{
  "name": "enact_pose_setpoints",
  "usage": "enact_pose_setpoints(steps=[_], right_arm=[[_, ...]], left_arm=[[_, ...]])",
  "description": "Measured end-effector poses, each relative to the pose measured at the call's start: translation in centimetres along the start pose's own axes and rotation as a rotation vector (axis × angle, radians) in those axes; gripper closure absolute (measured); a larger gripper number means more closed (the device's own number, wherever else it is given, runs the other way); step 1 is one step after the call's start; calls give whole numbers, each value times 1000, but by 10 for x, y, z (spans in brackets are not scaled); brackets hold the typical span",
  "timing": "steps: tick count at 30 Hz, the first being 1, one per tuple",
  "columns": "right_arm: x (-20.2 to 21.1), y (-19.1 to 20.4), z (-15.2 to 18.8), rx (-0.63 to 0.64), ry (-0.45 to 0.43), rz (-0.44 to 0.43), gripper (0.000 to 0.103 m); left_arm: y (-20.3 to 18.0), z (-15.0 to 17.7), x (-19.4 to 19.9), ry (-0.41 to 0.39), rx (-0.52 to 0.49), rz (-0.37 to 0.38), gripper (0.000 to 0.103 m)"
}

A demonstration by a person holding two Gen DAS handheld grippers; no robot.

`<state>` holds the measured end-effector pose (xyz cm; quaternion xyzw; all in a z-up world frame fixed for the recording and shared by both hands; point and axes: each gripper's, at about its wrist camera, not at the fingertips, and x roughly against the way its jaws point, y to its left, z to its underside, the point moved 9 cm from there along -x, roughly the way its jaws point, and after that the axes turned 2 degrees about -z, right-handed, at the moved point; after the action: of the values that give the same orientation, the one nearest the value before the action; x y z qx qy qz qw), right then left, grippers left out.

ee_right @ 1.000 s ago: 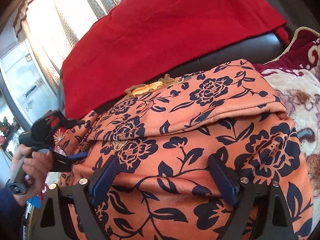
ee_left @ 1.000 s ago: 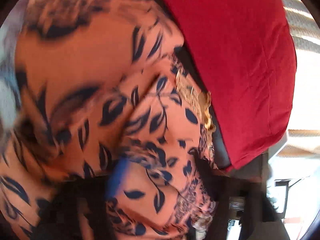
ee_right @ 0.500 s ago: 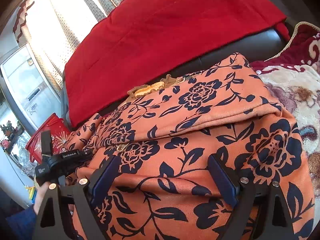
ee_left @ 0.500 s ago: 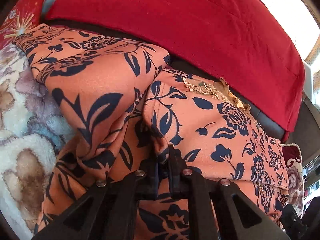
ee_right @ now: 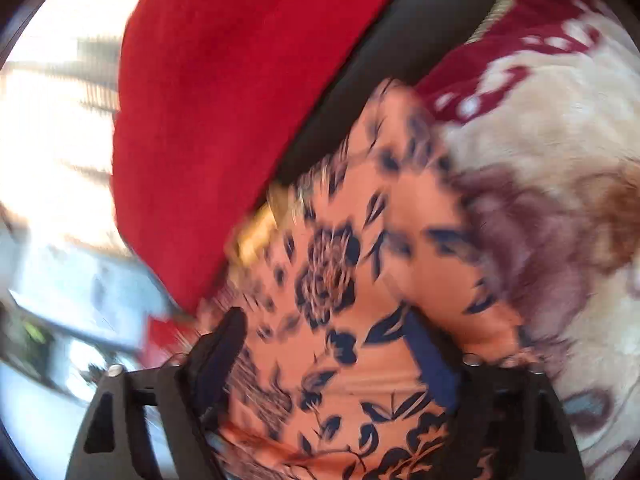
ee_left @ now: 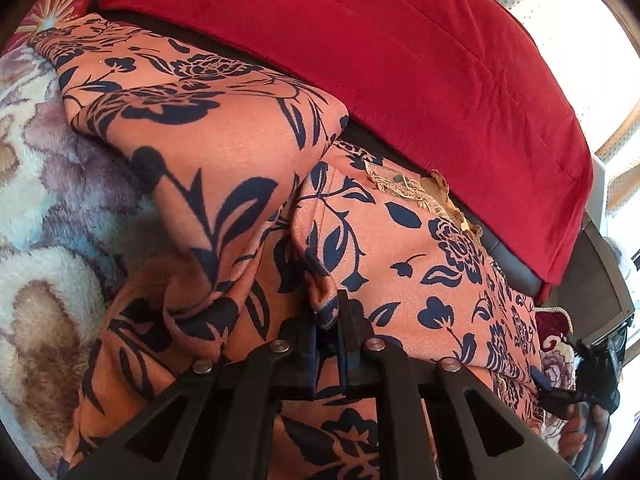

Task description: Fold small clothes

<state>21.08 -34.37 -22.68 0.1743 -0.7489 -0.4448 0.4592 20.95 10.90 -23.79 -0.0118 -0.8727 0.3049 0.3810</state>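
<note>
An orange garment (ee_left: 224, 152) with a navy flower print lies bunched and partly folded on a fluffy blanket. In the left wrist view my left gripper (ee_left: 329, 320) is shut on a raised fold of it near the middle. The right wrist view is blurred by motion. There my right gripper (ee_right: 328, 344) stands over the garment (ee_right: 340, 272) with its jaws wide and closing. Orange cloth lies between the fingers (ee_right: 432, 356), and the pads do not press on it. A hand (ee_left: 580, 432) holding the right gripper shows at the garment's far right end.
A red cloth (ee_left: 400, 60) drapes over a dark sofa back (ee_left: 516, 268) right behind the garment. The cream and purple floral blanket (ee_left: 48, 200) spreads to the left. A bright curtained window (ee_left: 580, 20) is behind.
The left view has rolled upright and its gripper now pinches a fold. The right gripper has swept sideways and rolled, blurring its view, and its jaws have narrowed a little.
</note>
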Motion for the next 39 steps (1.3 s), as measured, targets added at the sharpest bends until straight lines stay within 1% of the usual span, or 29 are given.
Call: enact_pose_setpoints(steps=[1, 2, 3, 5, 7, 9, 11, 13, 14, 15, 16, 17, 20, 22, 23, 24, 25, 27, 28, 30, 31, 32, 33, 34, 35, 36, 37, 38, 39], right_arm=[[9, 5, -4, 40, -23, 24, 18], [16, 10, -8, 80, -36, 30, 17], [20, 12, -13, 100, -43, 36, 17], [21, 5, -27, 122, -55, 92, 17], [13, -11, -44, 109, -52, 163, 17], [-2, -22, -55, 96, -28, 194, 17], [-20, -28, -65, 127, 5, 244, 19], [-34, -36, -74, 192, 29, 351, 36], [-38, -42, -79, 203, 26, 403, 54], [-39, -44, -83, 200, 14, 411, 74], [-40, -43, -86, 197, 12, 388, 80], [-40, -42, -87, 202, 13, 381, 84], [-35, -44, -95, 248, -12, 435, 86], [-29, -48, -98, 227, -31, 475, 86], [-31, -55, -99, 199, -25, 479, 88], [-30, -56, -95, 177, -19, 464, 88], [-26, -54, -96, 172, -33, 456, 85], [-18, -43, -95, 201, -49, 482, 82], [-15, -34, -92, 221, -60, 474, 82], [-8, -4, -80, 268, -97, 402, 82], [-5, 4, -75, 278, -102, 376, 82], [-5, 14, -66, 298, -91, 344, 75], [-9, 21, -57, 313, -69, 328, 55], [-17, 21, -48, 325, -25, 315, 37], [-28, 12, -38, 330, 43, 336, 19], [-33, 2, -35, 327, 66, 374, 21], [-32, -7, -35, 316, 59, 396, 22], [-25, -7, -38, 289, 21, 388, 23], [-13, -3, -39, 261, -28, 399, 22]], left_arm=[[-1, 1, 0, 0, 3, 4, 93], [1, 1, 3, -1, 7, 10, 93], [2, 2, 4, -2, 10, 15, 93], [1, 1, 1, -2, 17, 23, 93], [-1, 1, -2, -2, 18, 24, 93], [-2, 1, -4, -3, 17, 23, 93], [-2, 1, -4, -3, 17, 23, 93], [-2, 1, -4, -3, 17, 23, 93], [-2, 1, -4, -3, 18, 24, 93], [-2, 1, -4, -3, 19, 25, 93], [-2, 1, -4, -3, 19, 26, 93], [-3, 1, -5, -3, 20, 27, 93], [-3, 0, -6, -2, 22, 30, 93], [-3, 0, -6, -2, 22, 30, 93], [-3, 0, -6, -2, 22, 30, 93], [-3, 0, -6, -2, 22, 29, 93], [-4, 0, -6, -2, 21, 28, 93], [-4, 0, -6, -2, 21, 28, 93], [-4, 0, -6, -2, 22, 29, 93], [-4, 0, -6, -2, 22, 29, 93], [-4, 0, -6, -2, 21, 28, 93], [-4, 0, -7, -2, 21, 27, 93], [-5, 0, -7, -2, 21, 27, 93], [-5, 0, -7, -2, 20, 26, 93], [-5, 0, -7, -2, 21, 27, 93], [-5, 0, -7, -2, 21, 27, 93], [-5, 0, -7, -2, 21, 27, 93], [-5, 0, -7, -2, 20, 26, 93], [-6, 0, -7, -2, 20, 25, 93]])
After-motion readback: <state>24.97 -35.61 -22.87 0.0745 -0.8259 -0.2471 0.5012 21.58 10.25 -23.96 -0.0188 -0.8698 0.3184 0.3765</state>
